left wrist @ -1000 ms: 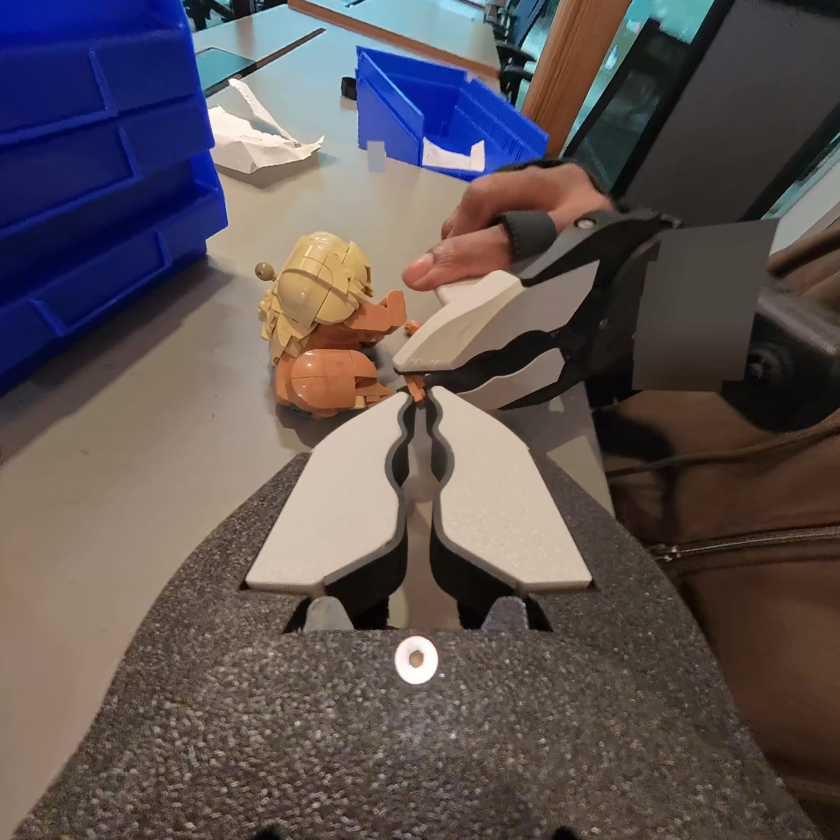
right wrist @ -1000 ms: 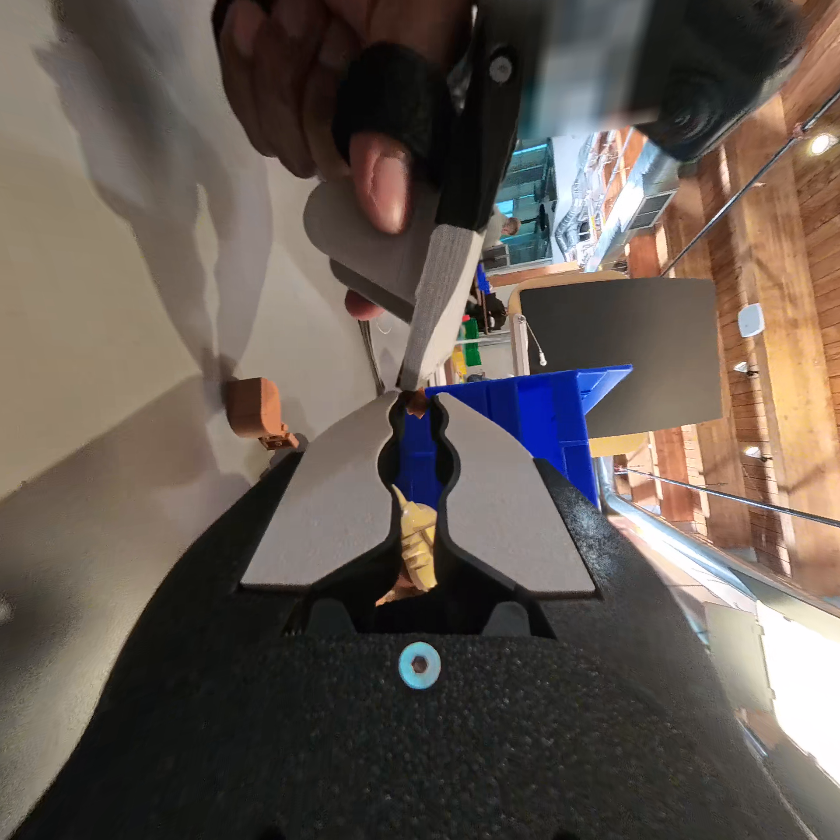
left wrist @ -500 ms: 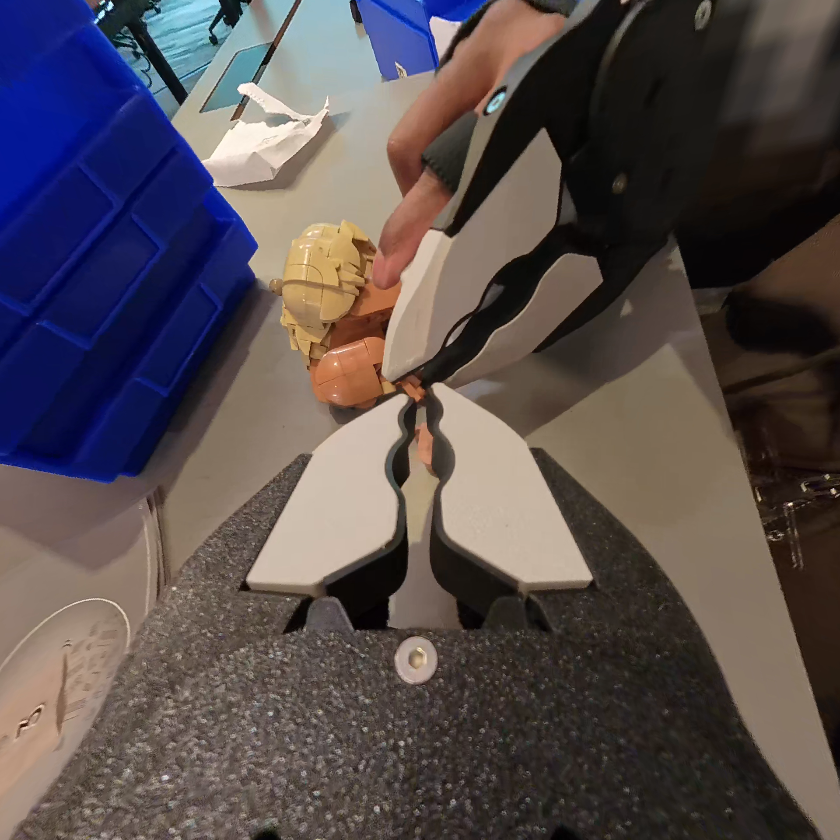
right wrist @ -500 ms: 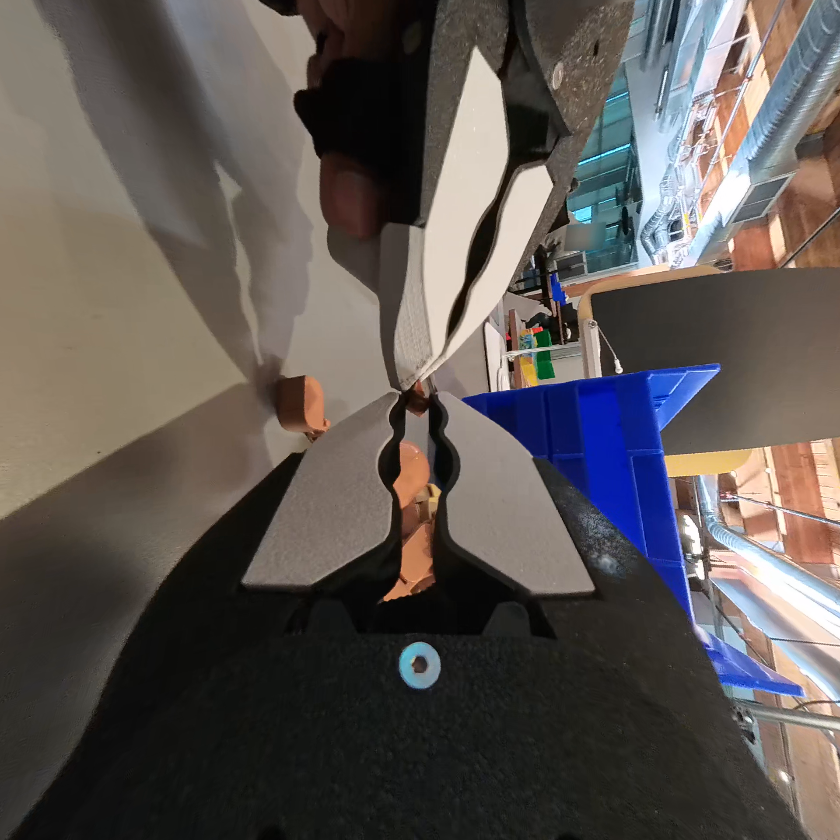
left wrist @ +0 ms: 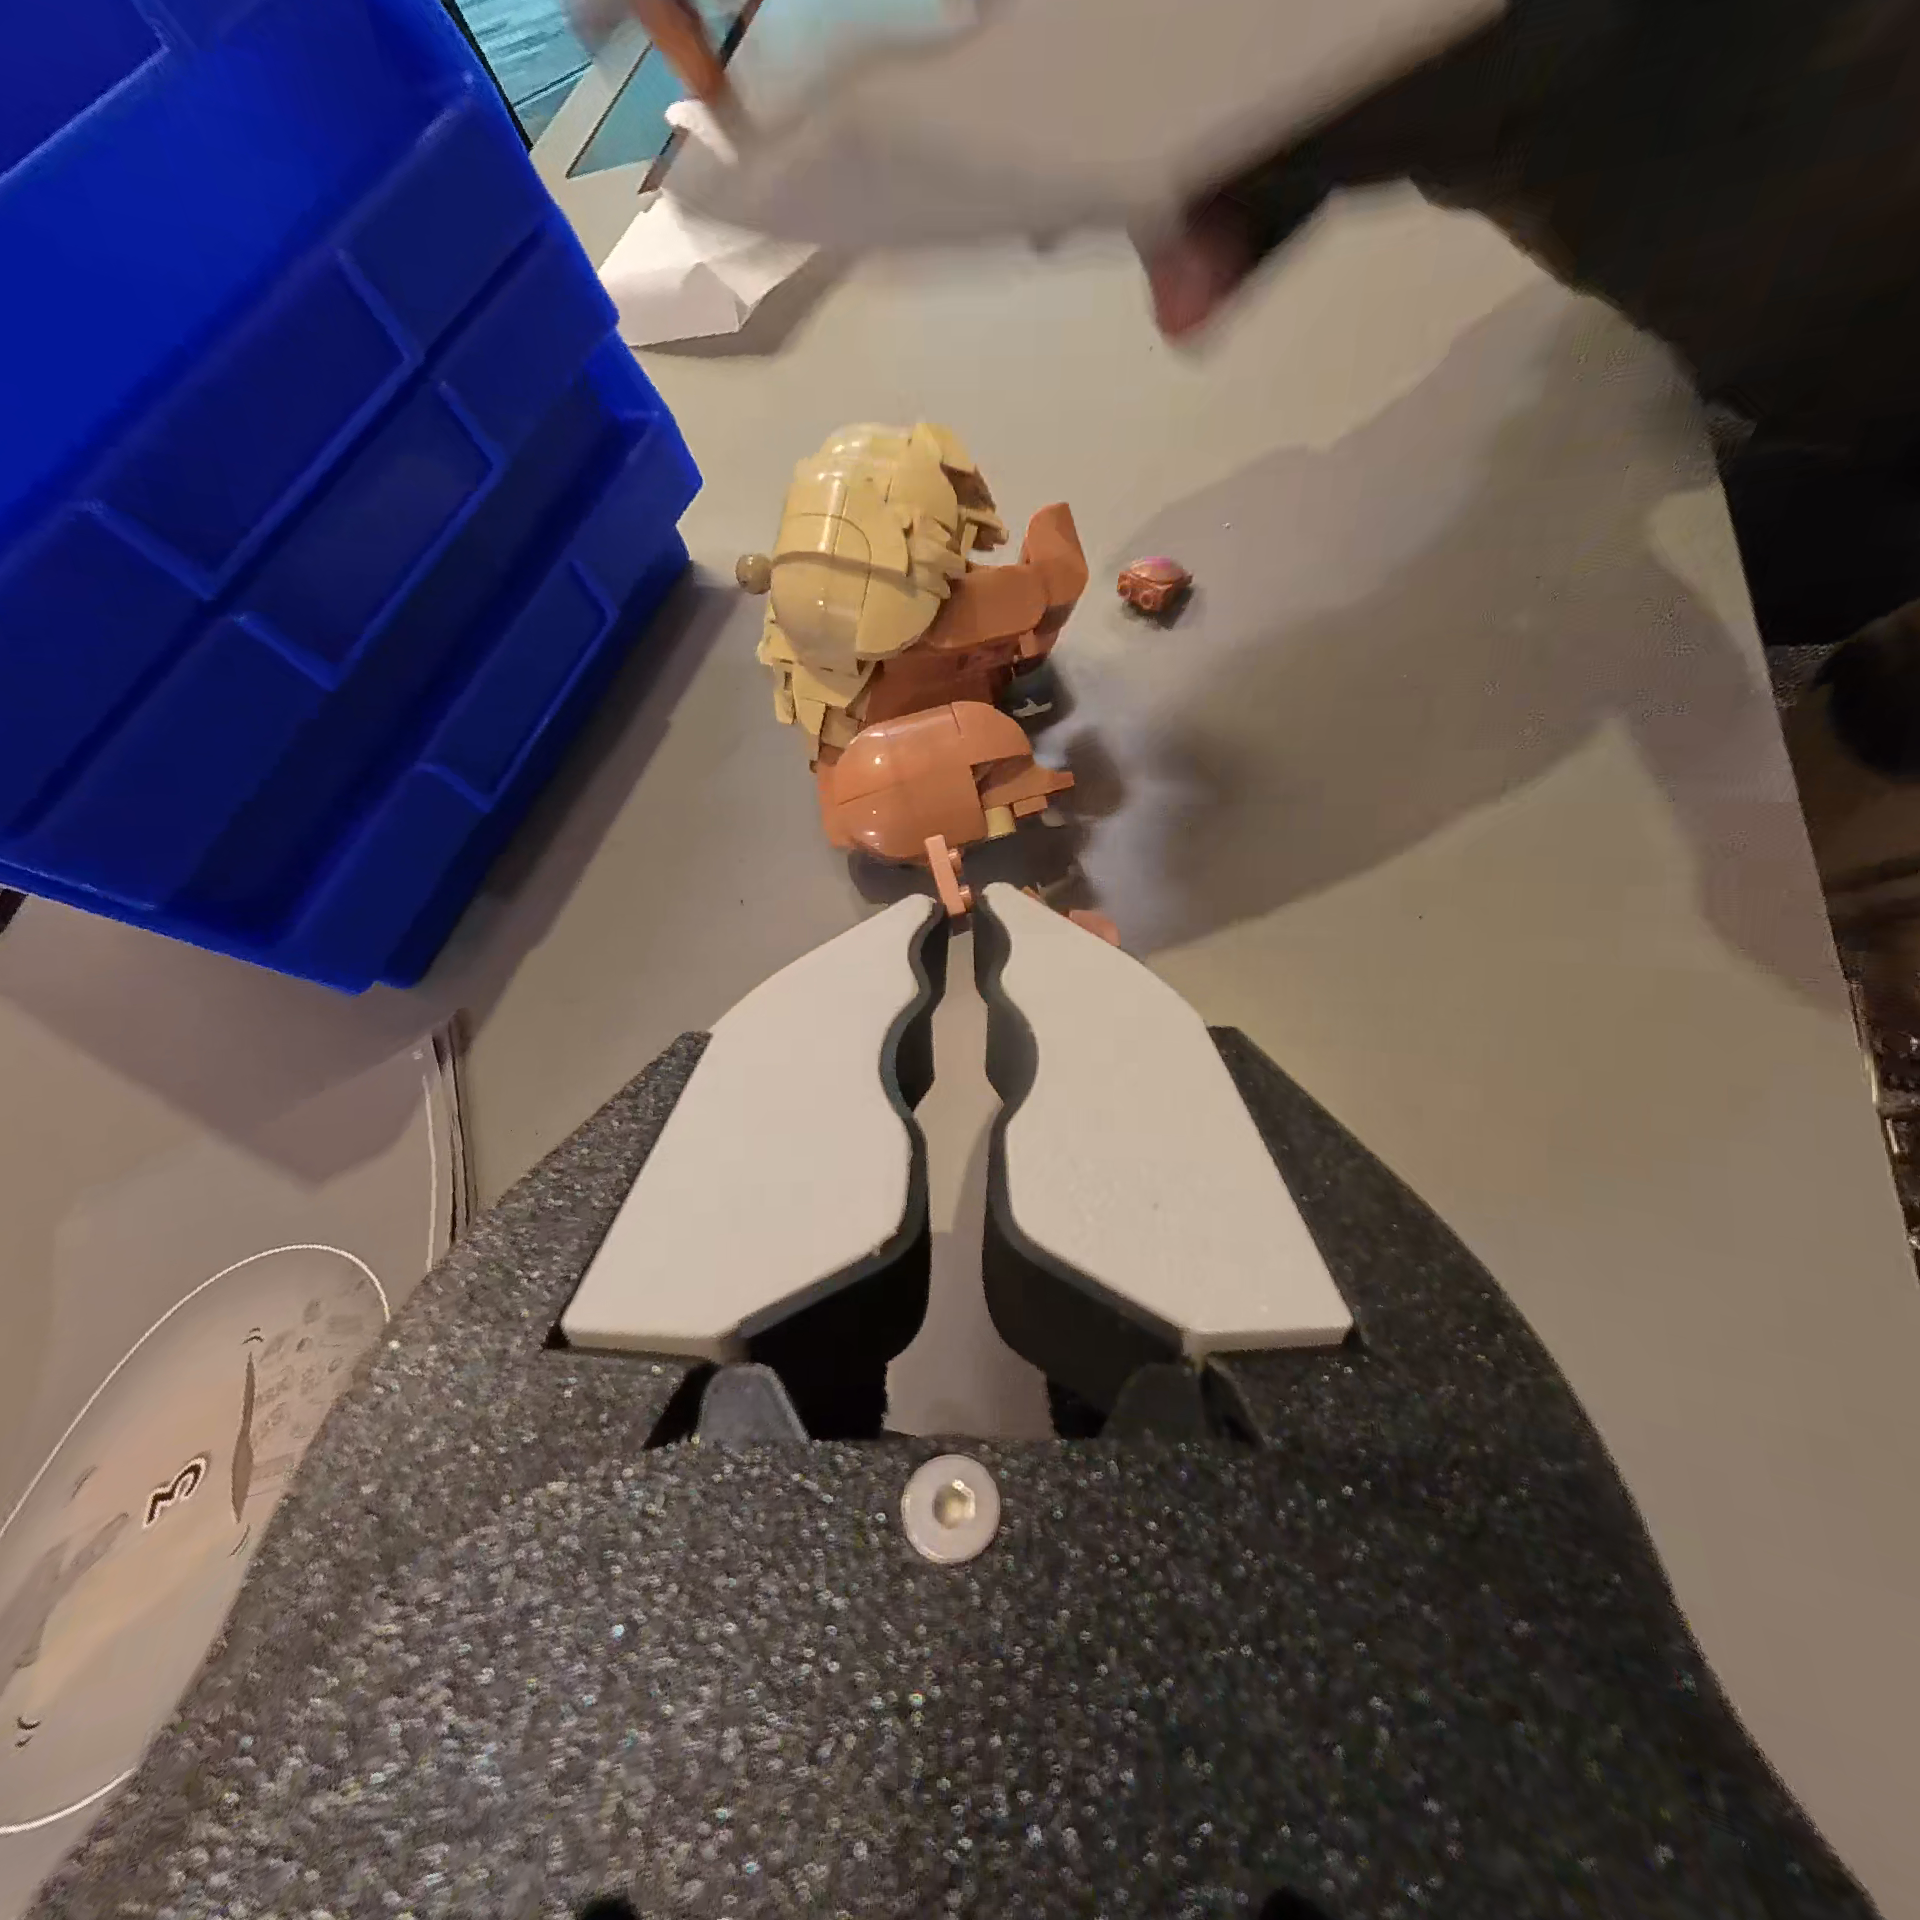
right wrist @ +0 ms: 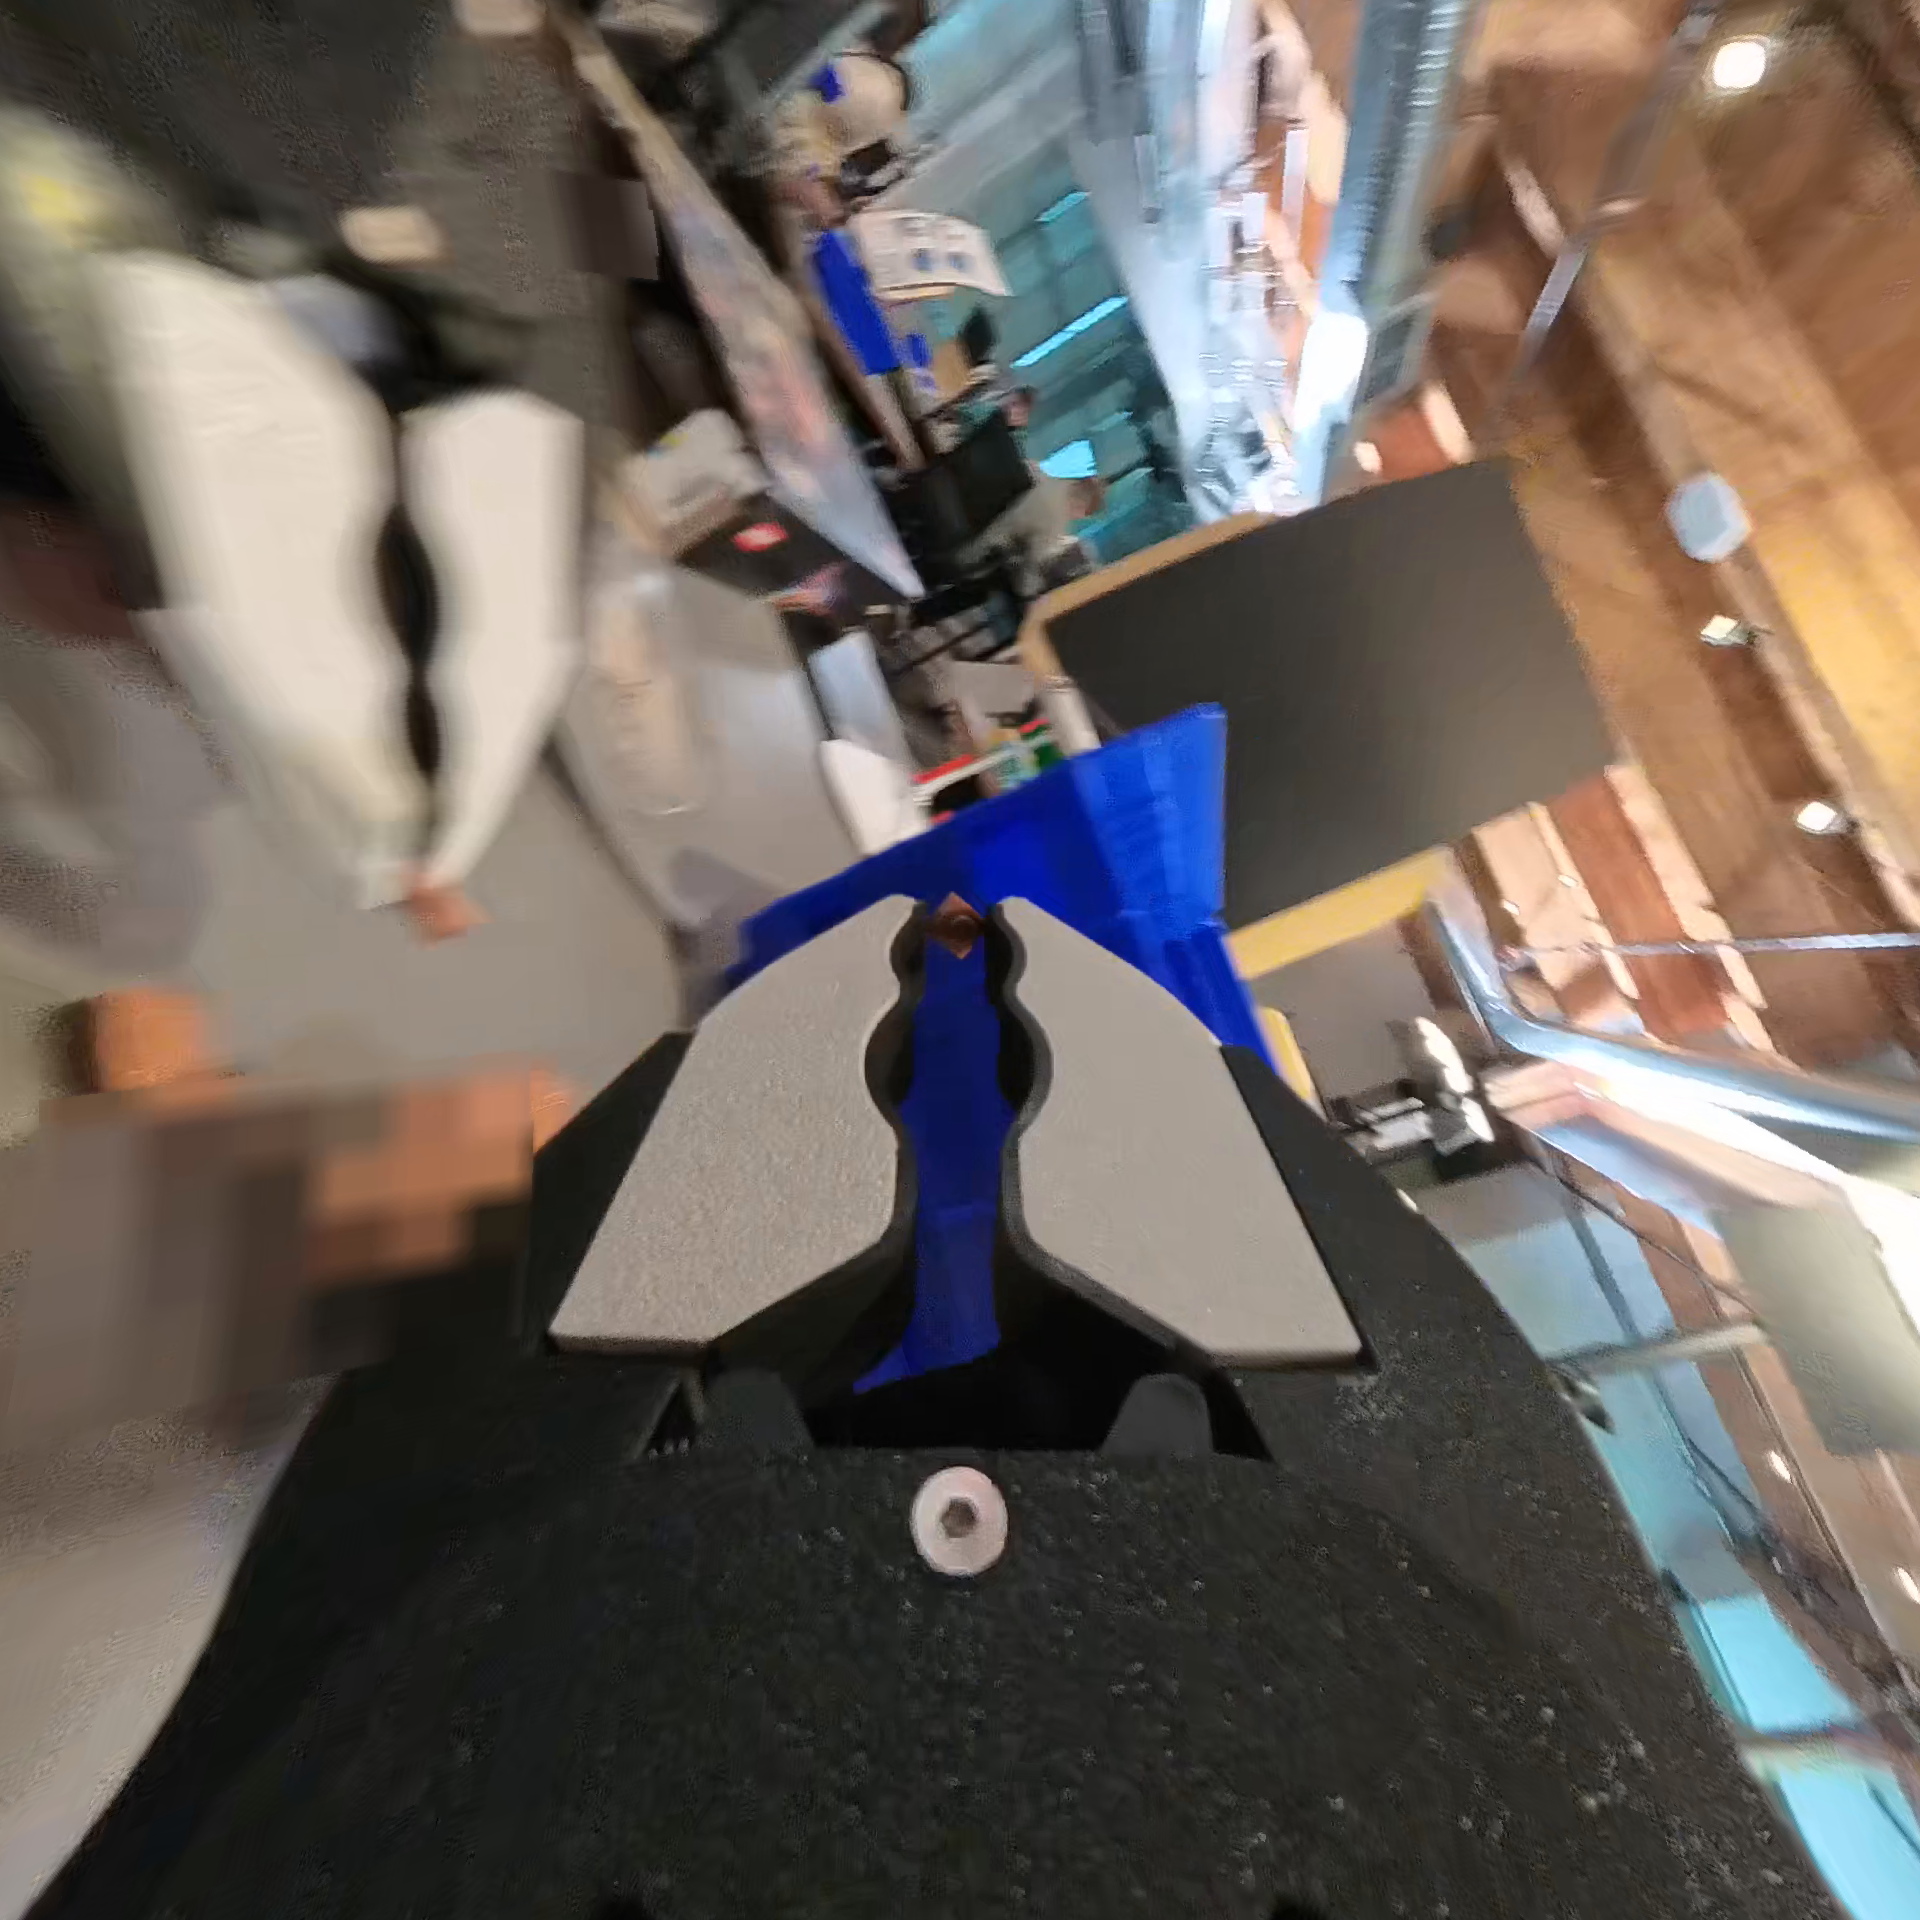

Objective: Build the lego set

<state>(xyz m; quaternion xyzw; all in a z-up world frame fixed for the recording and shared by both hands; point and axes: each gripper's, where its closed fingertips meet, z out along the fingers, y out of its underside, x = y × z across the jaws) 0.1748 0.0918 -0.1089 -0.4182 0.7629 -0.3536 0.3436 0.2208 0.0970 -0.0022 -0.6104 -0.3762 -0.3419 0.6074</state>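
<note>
A tan and brown lego model [left wrist: 894,644] lies on its side on the grey table [left wrist: 1455,1039]. My left gripper [left wrist: 961,909] is shut on a small brown lego piece [left wrist: 949,871] just in front of the model's lower rounded brown part. My right gripper [right wrist: 956,912] is shut on a tiny brown piece [right wrist: 954,932] and is held up in the air. It shows blurred at the top of the left wrist view [left wrist: 935,125]. The left gripper shows blurred at the left of the right wrist view [right wrist: 416,675].
Stacked blue bins [left wrist: 260,499] stand left of the model. A small round brown piece [left wrist: 1153,587] lies to its right. An instruction booklet [left wrist: 187,1455] lies at the near left, and white paper [left wrist: 696,270] lies behind. The table edge runs along the right. My hands' fingertips stand some 11 centimeters from each other.
The two grippers were tip to tip on a small brown piece; now they are apart. The right gripper has swung up and away, and the left has drawn back a little.
</note>
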